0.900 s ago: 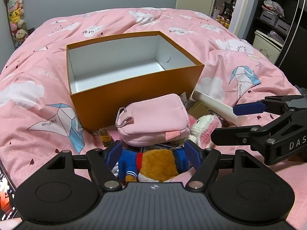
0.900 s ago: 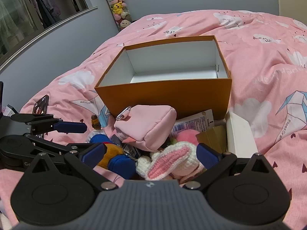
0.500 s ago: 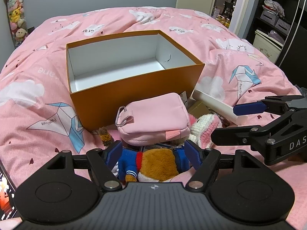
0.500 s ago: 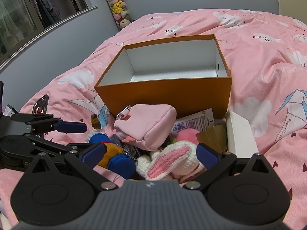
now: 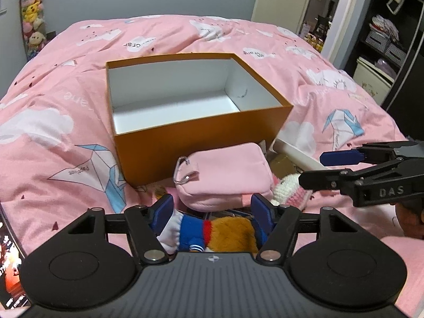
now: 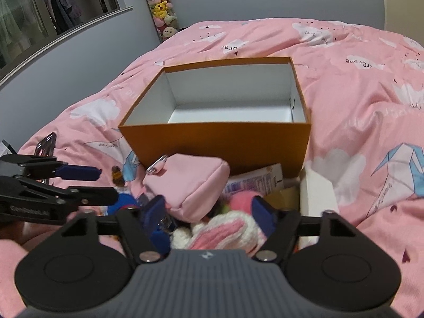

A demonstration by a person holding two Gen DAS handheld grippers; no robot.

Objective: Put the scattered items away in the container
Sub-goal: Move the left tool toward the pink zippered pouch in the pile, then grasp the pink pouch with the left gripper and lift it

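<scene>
An open orange box (image 5: 201,135) (image 6: 220,143) with a white inside stands on the pink bed. In front of it lie a pink pouch (image 5: 225,175) (image 6: 190,182), a brown plush in blue clothes (image 5: 220,233), a white-and-pink crocheted toy (image 6: 225,233) (image 5: 291,190) and a printed packet (image 6: 254,182). My left gripper (image 5: 212,210) is open, its fingers on either side of the plush. My right gripper (image 6: 209,212) is open over the crocheted toy; it also shows in the left wrist view (image 5: 331,167).
A white box lid (image 6: 318,193) (image 5: 299,153) lies right of the pile. A phone (image 6: 45,145) lies on the bed at the left. The pink duvet (image 5: 53,106) spreads all round. A tube of plush toys (image 6: 161,8) stands by the wall.
Both grippers have moved forward and lower over the pile. The right gripper now straddles the crocheted toy more closely. Nothing has been picked up.
</scene>
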